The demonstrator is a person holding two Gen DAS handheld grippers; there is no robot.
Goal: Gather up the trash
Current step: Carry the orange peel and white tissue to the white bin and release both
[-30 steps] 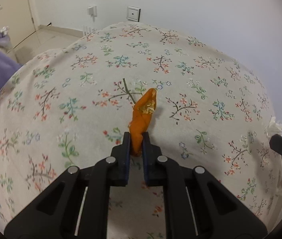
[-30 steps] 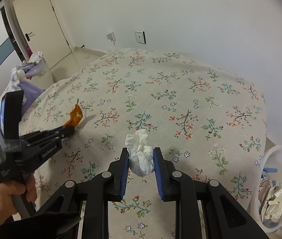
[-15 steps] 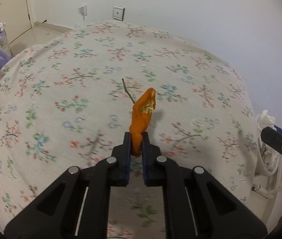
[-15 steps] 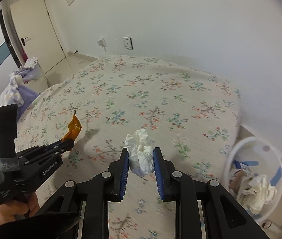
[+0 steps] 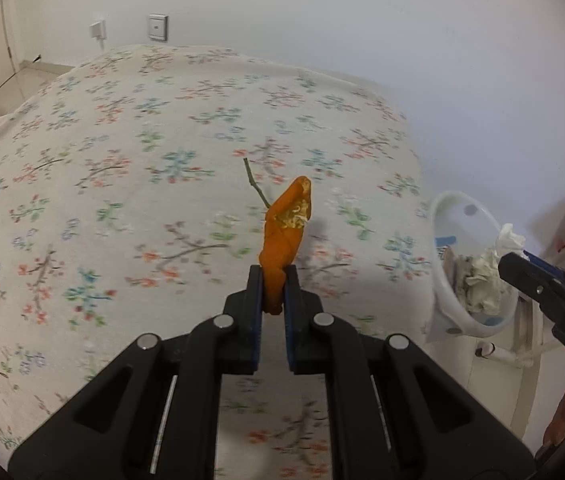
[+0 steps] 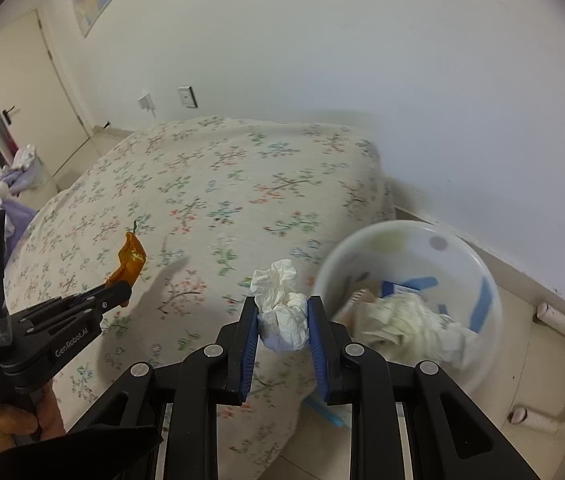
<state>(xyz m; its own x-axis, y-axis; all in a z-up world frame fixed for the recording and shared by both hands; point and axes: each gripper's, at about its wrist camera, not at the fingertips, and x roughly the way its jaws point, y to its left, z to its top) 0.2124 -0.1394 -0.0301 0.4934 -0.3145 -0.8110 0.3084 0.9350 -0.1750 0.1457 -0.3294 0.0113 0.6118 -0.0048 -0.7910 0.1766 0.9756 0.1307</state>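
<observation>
Left wrist view: left gripper clamped on an orange peel above the floral bedspread, white bin beside the bed; right wrist view: right gripper pinching a crumpled white tissue, bin of trash just right.

Left gripper: carried with the orange peel from mid-bed toward the bed's edge.
Right gripper: carried with the crumpled tissue to just beside the bin.
White bin: formerly at frame edge, now large beside the tissue; newly visible in left view.
</observation>
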